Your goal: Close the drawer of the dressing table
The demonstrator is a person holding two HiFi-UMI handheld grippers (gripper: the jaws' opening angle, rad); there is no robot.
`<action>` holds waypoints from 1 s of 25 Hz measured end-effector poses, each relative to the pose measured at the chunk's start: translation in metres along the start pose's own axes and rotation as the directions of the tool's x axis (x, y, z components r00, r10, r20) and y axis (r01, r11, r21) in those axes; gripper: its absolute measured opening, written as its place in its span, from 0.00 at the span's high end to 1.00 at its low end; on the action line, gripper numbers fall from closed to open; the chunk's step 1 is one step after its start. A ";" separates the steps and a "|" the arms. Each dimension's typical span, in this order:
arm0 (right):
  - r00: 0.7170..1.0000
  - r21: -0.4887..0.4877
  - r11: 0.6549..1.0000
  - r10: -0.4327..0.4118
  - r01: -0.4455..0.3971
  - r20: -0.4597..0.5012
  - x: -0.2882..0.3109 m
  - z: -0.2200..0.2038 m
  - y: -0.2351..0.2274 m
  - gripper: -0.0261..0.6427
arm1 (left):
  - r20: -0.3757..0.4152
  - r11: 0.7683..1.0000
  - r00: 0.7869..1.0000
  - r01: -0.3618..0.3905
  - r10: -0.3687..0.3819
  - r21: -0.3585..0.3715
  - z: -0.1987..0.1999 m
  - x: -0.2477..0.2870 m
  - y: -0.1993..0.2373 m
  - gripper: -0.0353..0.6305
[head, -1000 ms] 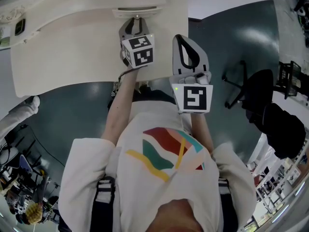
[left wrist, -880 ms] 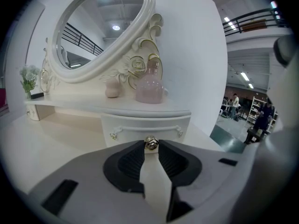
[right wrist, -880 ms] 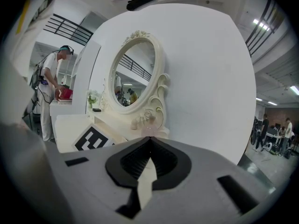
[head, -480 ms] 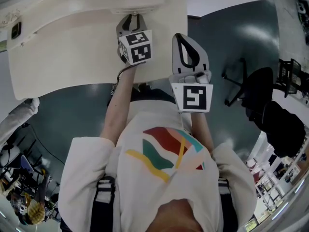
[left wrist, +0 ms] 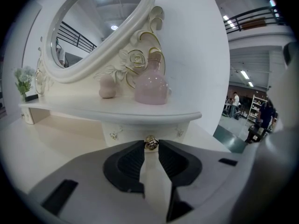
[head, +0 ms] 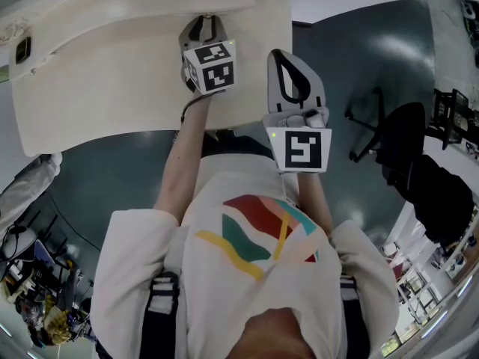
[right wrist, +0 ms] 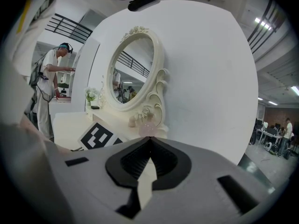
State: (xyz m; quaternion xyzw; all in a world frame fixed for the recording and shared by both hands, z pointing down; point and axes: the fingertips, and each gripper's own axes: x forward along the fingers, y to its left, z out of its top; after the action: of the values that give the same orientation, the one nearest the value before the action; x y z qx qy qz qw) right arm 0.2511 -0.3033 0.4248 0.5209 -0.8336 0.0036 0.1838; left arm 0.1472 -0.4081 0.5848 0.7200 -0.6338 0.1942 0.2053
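Observation:
The cream dressing table fills the top left of the head view. Its small drawer sits under the shelf, with its front nearly level with the shelf's edge. My left gripper reaches over the tabletop to the drawer front, and its jaw tips pinch the gold drawer knob. My right gripper hangs beside the table's right edge. In the right gripper view its jaw tips meet, the right gripper being shut on nothing.
On the shelf above the drawer stand a pink bottle and a small pink jar, in front of an oval mirror. A black office chair stands on the dark floor to the right. A person stands by the table's far left.
My left gripper has moved toward the back of the table with the knob in it, and the drawer front has slid in under the shelf. The right gripper has stayed put.

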 end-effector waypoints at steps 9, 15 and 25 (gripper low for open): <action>1.000 0.001 1.000 0.011 -0.011 0.014 0.001 0.003 0.004 0.96 | 0.028 0.998 0.999 0.048 -0.046 -0.038 0.002 -0.005 -0.007 0.75; 0.999 0.002 1.000 0.012 -0.012 0.031 0.001 0.017 0.016 0.96 | 0.022 0.997 0.998 0.053 -0.052 -0.059 -0.008 -0.032 -0.008 0.74; 0.986 -0.006 1.000 -0.019 0.020 0.164 0.000 0.079 0.042 0.96 | 0.251 1.000 0.968 0.006 -0.005 -0.001 0.077 -0.112 0.038 0.91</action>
State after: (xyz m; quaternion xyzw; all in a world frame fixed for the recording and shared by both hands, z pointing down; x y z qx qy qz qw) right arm 0.1907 -0.2995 0.3587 0.5269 -0.8408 -0.0444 0.1165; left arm 0.0969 -0.3604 0.4613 0.7402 -0.6530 0.1005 0.1247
